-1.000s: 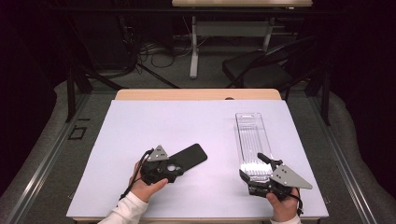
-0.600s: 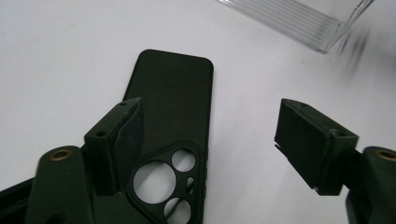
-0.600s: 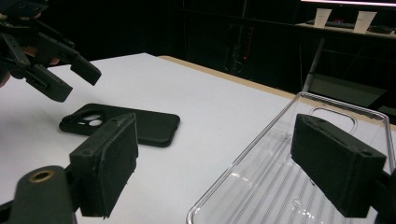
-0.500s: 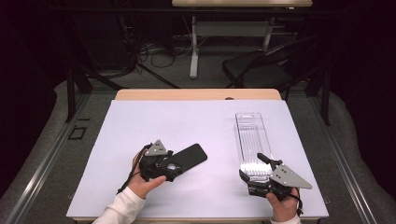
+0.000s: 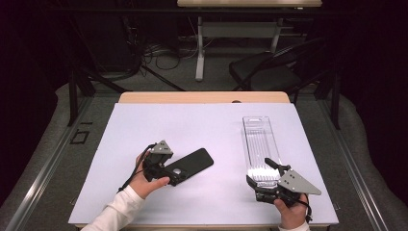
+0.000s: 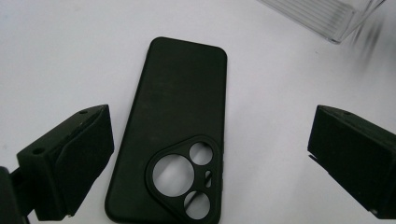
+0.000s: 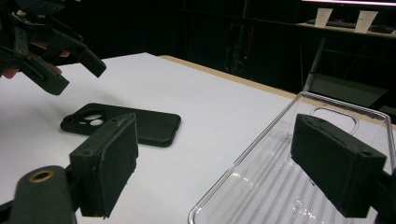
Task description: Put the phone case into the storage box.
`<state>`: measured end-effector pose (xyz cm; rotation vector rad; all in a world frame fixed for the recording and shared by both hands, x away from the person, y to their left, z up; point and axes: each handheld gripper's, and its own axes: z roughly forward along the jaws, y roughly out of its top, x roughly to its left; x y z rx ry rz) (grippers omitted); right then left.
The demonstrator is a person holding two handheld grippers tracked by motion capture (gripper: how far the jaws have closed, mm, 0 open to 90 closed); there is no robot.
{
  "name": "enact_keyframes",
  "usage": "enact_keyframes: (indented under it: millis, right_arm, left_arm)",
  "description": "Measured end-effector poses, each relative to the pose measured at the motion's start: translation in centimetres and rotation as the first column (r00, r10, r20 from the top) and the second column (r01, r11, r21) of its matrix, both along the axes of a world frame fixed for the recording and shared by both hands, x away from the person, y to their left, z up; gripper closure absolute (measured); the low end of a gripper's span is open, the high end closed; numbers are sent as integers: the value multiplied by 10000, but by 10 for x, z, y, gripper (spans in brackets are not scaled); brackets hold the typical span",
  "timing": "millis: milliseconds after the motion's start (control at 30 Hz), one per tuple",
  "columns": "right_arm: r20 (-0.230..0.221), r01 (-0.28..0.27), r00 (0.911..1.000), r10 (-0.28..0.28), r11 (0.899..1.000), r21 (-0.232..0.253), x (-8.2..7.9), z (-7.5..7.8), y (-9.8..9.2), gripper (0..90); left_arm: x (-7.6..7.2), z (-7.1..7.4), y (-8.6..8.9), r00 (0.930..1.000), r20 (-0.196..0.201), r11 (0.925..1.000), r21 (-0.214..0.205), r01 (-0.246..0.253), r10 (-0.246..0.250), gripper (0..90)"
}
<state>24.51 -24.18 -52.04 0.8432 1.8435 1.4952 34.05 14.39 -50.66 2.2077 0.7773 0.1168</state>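
Observation:
A black phone case [image 5: 191, 163] lies flat on the white table top, camera cut-out toward the person. My left gripper [image 5: 168, 169] hovers open just above that cut-out end. In the left gripper view the case [image 6: 180, 107] lies between the spread jaws of the left gripper [image 6: 210, 154], touching neither. A long clear plastic tray [image 5: 259, 144] lies at the right. My right gripper [image 5: 265, 177] is open at its near end. In the right gripper view, one jaw of the right gripper [image 7: 215, 158] stands over the tray [image 7: 275, 163], which it does not grip. The case [image 7: 140, 123] and left gripper [image 7: 51, 51] appear beyond.
The white sheet [image 5: 202, 125] covers a wooden table whose far edge [image 5: 202, 97] shows. Beyond the table are a dark chair [image 5: 269, 72], a desk leg and floor cables. A corner of the clear tray [image 6: 327, 16] lies ahead of the left gripper.
The left gripper has shifted slightly away from the person over the case's cut-out end. The case, the tray and the right gripper have stayed put.

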Motion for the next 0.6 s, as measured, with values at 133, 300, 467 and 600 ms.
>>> enact_keyframes:
  millis: [133,300,467,600]
  right_arm:
    - [6,-1,10000,1,10000,16,0,0,0,143]
    - [-4,-25,10000,25,10000,20,0,0,1,143]
    - [-14,-43,10000,43,10000,29,1,-1,1,143]
    - [-22,-60,10000,60,10000,9,1,-1,1,143]
  left_arm:
    - [3,2,-1,9999,-74,9991,402,144,-141,4]
    - [7,3,-2,9999,29,9965,830,115,-118,4]
    - [14,-1,-7,9995,35,9944,1014,305,-311,4]
    - [23,-10,-12,9992,-10,9924,1163,397,-398,4]
